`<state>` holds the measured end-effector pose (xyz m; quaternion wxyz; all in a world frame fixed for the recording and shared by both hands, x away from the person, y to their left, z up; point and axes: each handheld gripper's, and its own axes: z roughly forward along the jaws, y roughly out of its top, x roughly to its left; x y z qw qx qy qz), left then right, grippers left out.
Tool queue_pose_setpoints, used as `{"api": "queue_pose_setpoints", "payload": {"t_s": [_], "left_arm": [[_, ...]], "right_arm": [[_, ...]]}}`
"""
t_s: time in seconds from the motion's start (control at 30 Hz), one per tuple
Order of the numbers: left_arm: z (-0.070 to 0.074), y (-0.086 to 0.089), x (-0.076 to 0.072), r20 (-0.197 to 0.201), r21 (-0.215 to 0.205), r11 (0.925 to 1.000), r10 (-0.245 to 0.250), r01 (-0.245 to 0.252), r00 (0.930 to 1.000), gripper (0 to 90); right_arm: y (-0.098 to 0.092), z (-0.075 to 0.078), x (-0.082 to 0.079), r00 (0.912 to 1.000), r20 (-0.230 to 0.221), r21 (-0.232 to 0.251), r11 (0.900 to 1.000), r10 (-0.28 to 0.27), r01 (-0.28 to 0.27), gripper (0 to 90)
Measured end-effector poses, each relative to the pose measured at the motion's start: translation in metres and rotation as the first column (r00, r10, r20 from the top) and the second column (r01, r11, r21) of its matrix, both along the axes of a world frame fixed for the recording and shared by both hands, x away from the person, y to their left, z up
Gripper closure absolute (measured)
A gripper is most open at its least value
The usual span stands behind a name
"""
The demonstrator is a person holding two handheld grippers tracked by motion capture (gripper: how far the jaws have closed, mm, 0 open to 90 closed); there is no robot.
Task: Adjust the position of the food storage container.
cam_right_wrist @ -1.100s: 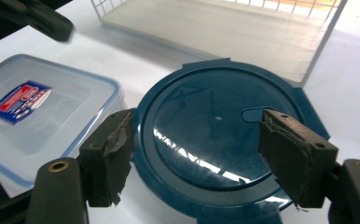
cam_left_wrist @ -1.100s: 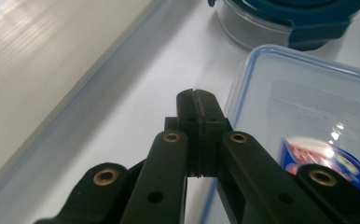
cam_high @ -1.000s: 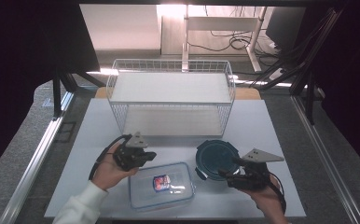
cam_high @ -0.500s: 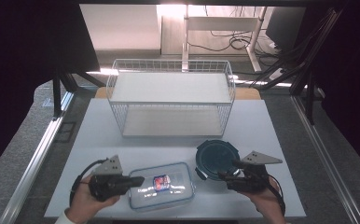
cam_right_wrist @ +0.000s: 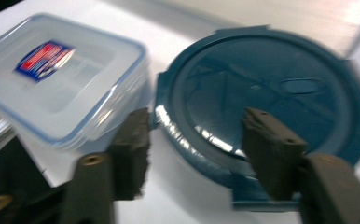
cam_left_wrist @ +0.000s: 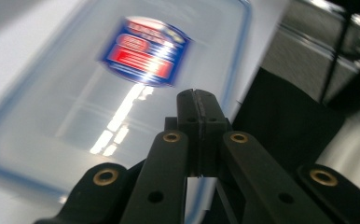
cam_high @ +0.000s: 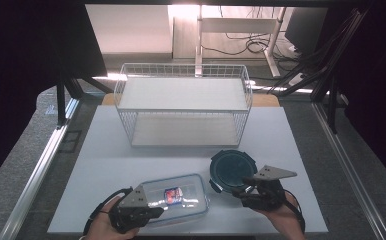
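On table [cam_high: 106,155], one basket [cam_high: 183,102], two containers [cam_high: 181,197], two tongs [cam_high: 153,212].

The clear container's lid [cam_left_wrist: 122,88] bears a red-and-blue label [cam_left_wrist: 143,51] — its lettering too blurred to read.

Rectangular clear plastic container [cam_high: 177,197] with blue-edged lid: translucent, smooth, glossy, glare streaks; glossy red-and-blue printed label [cam_left_wrist: 144,52].
Round dark teal plastic lid [cam_right_wrist: 266,100]: smooth, shiny, moulded ridges.
White wire basket [cam_high: 183,104]: thin coated metal mesh.
White surface [cam_high: 111,155]: matt, smooth.
Left gripper [cam_left_wrist: 197,100], right gripper [cam_right_wrist: 194,140]: matt black plastic jaws, brass-coloured metal rivets; the right's pads look rough.
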<state>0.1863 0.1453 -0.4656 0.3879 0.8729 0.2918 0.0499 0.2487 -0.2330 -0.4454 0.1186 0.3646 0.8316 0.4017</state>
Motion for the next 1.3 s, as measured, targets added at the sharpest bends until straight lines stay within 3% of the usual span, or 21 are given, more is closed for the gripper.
{"api": "queue_pose_setpoints", "payload": {"t_s": [0.03,0.17,0.3,0.43,0.57,0.73,1.1,1.3], "left_arm": [[0.002,0.005,0.002,0.022,-0.022,0.9988,0.044,-0.044,0.9988,89.5],[0.012,0.017,0.002,0.075,-0.076,0.9893,0.131,-0.125,0.9886,64.7],[0.015,0.021,0.002,0.085,-0.078,0.9802,0.188,-0.182,0.9784,35.1],[0.015,0.023,0.004,0.085,-0.075,0.9712,0.232,-0.226,0.9689,21.2],[0.017,0.027,0.005,0.08,-0.083,0.9601,0.273,-0.267,0.9586,16.7],[0.017,0.032,0.006,0.076,-0.083,0.9529,0.298,-0.292,0.9516,14.2],[0.018,0.047,0.007,0.053,-0.099,0.9349,0.347,-0.341,0.9364,13.3],[0.021,0.056,0.008,0.051,-0.114,0.9257,0.368,-0.361,0.9284,14.0]], "right_arm": [[0.002,-0.001,-0.001,0.9999,-0.001,-0.004,1.0,0.013,-0.013,48.4],[0.008,-0.001,-0.005,0.9982,-0.021,0.0,0.998,0.056,-0.056,60.2],[0.012,-0.004,-0.007,0.9956,-0.039,-0.013,0.996,0.086,-0.086,71.9],[0.018,-0.008,-0.007,0.9913,-0.072,-0.019,0.994,0.11,-0.112,85.1],[0.025,-0.015,-0.004,0.9873,-0.099,-0.039,0.991,0.124,-0.129,88.8],[0.044,-0.027,-0.002,0.9851,-0.125,-0.082,0.988,0.118,-0.129,88.9],[0.079,-0.041,-0.003,0.9877,-0.125,-0.193,0.974,0.094,-0.117,89.0],[0.092,-0.043,-0.005,0.9843,-0.127,-0.198,0.969,0.123,-0.146,89.0]]}}
